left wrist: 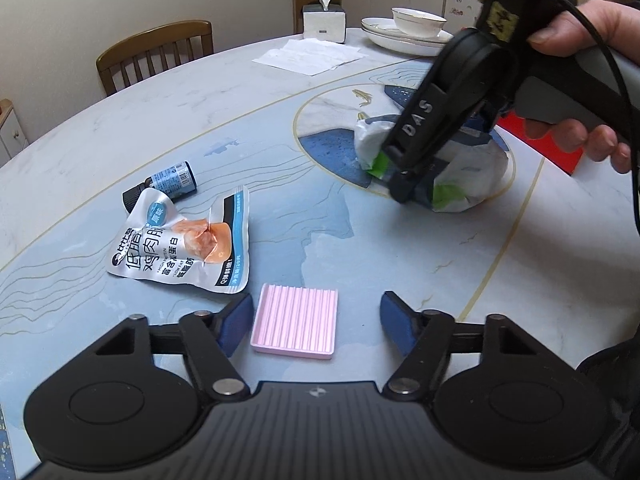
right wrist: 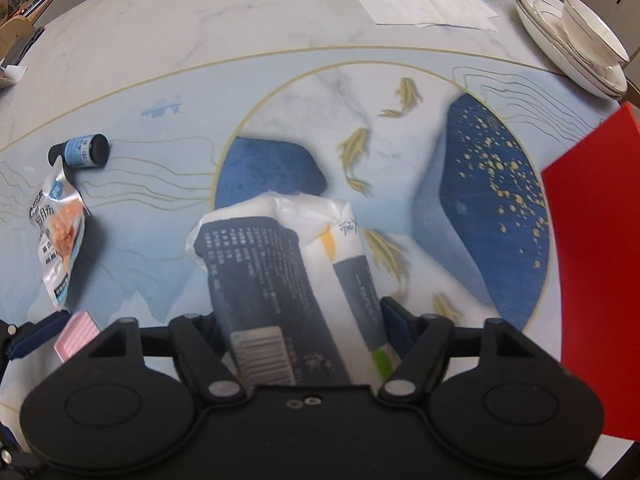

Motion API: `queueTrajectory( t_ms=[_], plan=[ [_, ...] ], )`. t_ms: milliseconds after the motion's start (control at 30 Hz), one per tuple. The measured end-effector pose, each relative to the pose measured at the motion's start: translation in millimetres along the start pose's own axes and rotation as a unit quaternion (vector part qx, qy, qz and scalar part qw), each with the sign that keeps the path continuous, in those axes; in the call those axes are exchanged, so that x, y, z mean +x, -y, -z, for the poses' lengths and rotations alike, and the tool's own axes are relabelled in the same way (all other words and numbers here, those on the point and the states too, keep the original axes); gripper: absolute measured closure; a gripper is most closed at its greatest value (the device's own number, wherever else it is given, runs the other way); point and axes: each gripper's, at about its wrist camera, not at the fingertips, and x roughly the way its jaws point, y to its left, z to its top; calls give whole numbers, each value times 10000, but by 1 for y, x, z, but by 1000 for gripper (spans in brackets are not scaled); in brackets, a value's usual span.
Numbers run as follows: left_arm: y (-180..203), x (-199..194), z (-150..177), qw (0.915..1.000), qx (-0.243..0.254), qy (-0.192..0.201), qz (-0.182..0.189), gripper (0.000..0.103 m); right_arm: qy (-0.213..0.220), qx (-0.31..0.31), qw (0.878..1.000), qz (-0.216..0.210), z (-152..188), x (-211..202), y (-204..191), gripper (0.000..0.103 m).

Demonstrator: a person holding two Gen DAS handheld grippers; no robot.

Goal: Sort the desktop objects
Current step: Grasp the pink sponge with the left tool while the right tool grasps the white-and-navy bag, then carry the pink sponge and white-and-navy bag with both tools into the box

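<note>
Both grippers bracket their targets on the table (left wrist: pixel 120 128): the right gripper (right wrist: pixel 298 320) straddling the tissue pack (right wrist: pixel 280 272), the left gripper (left wrist: pixel 316 326) parted around the pink ridged tray (left wrist: pixel 295 322), each apparently needing closure before lifting.

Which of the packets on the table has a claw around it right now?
The white and dark tissue pack, in the middle of the table, sits between the right claw fingers. The silver snack pouch lies untouched beside the small bottle.
</note>
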Motion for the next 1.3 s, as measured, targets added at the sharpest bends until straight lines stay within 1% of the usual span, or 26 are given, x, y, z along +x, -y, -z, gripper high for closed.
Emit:
queueTrajectory(
  t_ms=[67, 100, 167, 267, 300, 367, 433, 667, 833, 1033, 1300],
  plan=[
    [2, -1, -1, 10000, -13, -5, -13, 43, -12, -9, 10000, -14, 0, -3, 4, 41],
    [3, -1, -1, 10000, -16, -3, -23, 48, -13, -14, 10000, -14, 1, -4, 5, 43],
    [5, -1, -2, 10000, -21, -10, -44, 52, -11, -30, 10000, 7, 4, -6, 10, 49],
    [8, -1, -3, 10000, -35, -25, -63, 58, -15, -8, 10000, 8, 8, -8, 18, 52],
    [8, -2, -3, 10000, -44, -28, -71, 63, -15, 2, 10000, -13, 11, -10, 21, 52],
    [9, -1, -4, 9999, -54, -42, -95, 63, -2, 12, 10000, -35, 14, -13, 26, 56],
    [12, -1, -4, 9999, -86, -52, -132, 63, 37, 0, 10000, -63, 18, -17, 31, 57],
    [23, -1, -9, 9996, -141, -98, -245, 63, 164, 65, 9996, -240, 27, -31, 47, 59],
    [36, -3, -18, 9994, -238, -42, -258, 63, 288, 68, 9985, -462, 32, -47, 59, 59],
    [58, -9, -37, 9994, -255, 73, -241, 63, 451, 78, 9967, -678, 34, -67, 80, 59],
    [93, -22, -78, 9985, -404, 330, -159, 63, 731, 108, 9923, -994, 35, -100, 118, 60]
  ],
)
